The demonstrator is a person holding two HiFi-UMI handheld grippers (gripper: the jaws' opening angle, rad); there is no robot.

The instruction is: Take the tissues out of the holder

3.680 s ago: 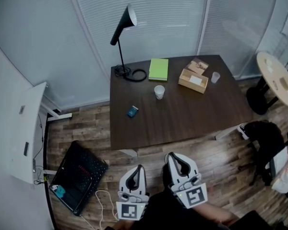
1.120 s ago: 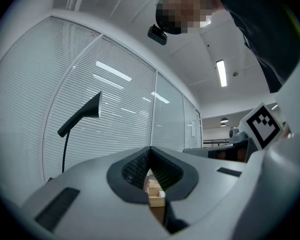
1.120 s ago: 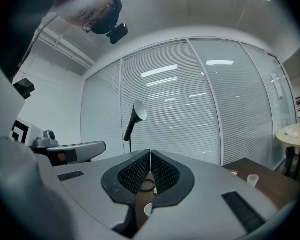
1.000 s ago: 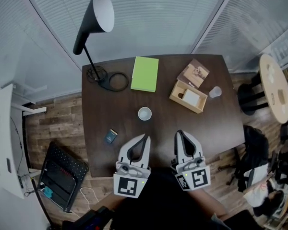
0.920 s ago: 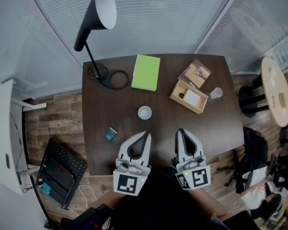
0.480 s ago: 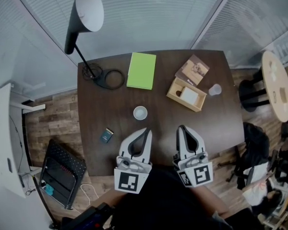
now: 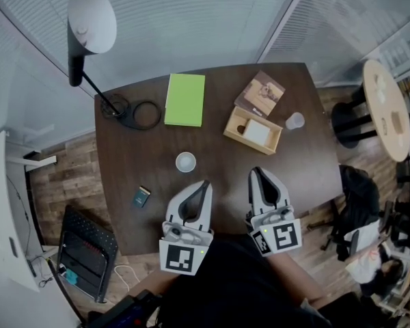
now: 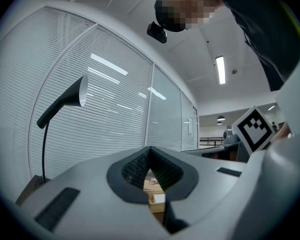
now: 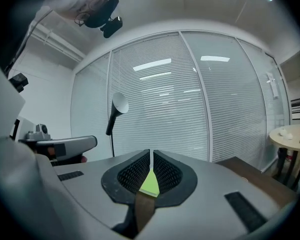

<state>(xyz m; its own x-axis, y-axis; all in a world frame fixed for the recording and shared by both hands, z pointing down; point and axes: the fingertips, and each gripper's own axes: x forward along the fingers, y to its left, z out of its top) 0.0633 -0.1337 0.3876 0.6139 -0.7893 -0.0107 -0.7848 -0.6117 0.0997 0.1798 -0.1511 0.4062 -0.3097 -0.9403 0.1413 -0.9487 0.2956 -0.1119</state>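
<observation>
A wooden tissue holder stands on the dark table at the far right, with a white tissue lying in its open top. My left gripper and right gripper hover side by side over the table's near edge, both shut and empty, well short of the holder. In the left gripper view the holder shows small through the gap below the closed tips of the left gripper. The right gripper points toward the green notebook.
A black desk lamp with a coiled cord stands at the far left. A green notebook, a brown card box, a clear plastic cup, a white paper cup and a small blue box lie on the table. A round side table is at right.
The person has walked up to the table, which now lies right under both grippers. Both grippers have edged forward over its near edge and stayed shut.
</observation>
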